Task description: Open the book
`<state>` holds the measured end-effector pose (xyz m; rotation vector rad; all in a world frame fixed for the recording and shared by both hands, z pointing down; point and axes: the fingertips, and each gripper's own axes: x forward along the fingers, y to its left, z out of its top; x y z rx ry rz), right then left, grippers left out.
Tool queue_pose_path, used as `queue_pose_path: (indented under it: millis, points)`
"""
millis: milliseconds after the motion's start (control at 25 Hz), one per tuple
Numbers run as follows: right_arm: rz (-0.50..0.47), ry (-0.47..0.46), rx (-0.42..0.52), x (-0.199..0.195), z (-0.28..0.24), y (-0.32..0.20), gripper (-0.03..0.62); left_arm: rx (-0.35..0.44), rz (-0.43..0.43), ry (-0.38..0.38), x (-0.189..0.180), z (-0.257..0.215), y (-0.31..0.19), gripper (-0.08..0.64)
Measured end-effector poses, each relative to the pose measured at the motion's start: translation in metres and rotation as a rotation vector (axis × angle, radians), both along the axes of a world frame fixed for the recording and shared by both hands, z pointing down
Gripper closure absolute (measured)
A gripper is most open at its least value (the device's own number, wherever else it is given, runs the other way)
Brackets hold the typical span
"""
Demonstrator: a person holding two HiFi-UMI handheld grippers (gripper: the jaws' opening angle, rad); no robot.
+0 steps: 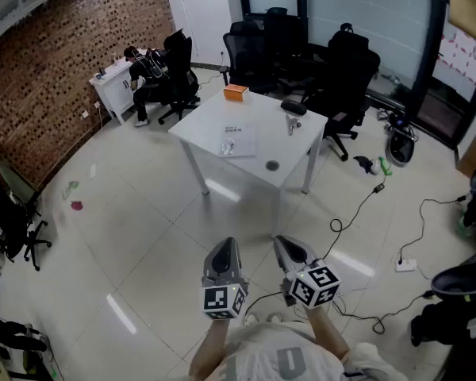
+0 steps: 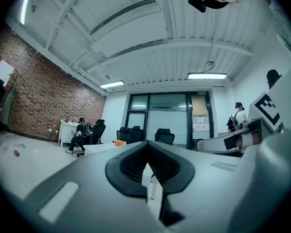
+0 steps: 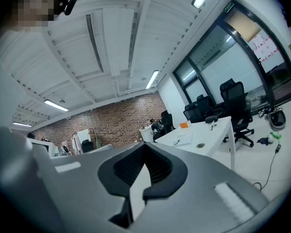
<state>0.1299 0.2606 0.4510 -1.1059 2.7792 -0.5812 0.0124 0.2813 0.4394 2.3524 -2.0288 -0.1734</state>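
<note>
A closed white book [image 1: 238,142] lies flat on the white table [image 1: 198,125] in the middle of the room; the right gripper view shows it small, as a book [image 3: 182,139] on the table [image 3: 214,130]. My left gripper [image 1: 224,246] and right gripper [image 1: 285,244] are held side by side, level, over the floor well short of the table. Both are shut with nothing between the jaws. In their own views the left gripper [image 2: 146,160] and right gripper [image 3: 144,155] show the dark pads pressed together.
On the table also sit an orange box [image 1: 235,92], a black object [image 1: 293,107], a small metal item [image 1: 292,124] and a dark disc [image 1: 272,165]. Black office chairs [image 1: 343,78] stand behind it. A person [image 1: 145,76] sits at a desk back left. Cables [image 1: 381,236] trail on the floor at the right.
</note>
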Motion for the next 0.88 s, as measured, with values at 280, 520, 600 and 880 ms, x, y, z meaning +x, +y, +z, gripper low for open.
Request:
queue_pose_path:
  millis: [280,520,600,880]
  points:
    - [0.019,-0.028,-0.030,0.001,0.003,-0.001,0.591,-0.002,-0.005,0.023,-0.010,0.000,0.002,0.545]
    - [0.011,-0.047,-0.017,0.000,0.004,0.006,0.591,-0.031,-0.031,0.047,-0.021,0.013,0.010,0.545]
    - [0.004,-0.063,-0.030,-0.002,0.006,0.006,0.590,-0.038,-0.039,0.052,-0.027,0.016,0.009,0.545]
    - [-0.022,-0.077,-0.041,-0.006,0.005,-0.002,0.589,-0.041,-0.046,0.053,-0.033,0.012,-0.002,0.545]
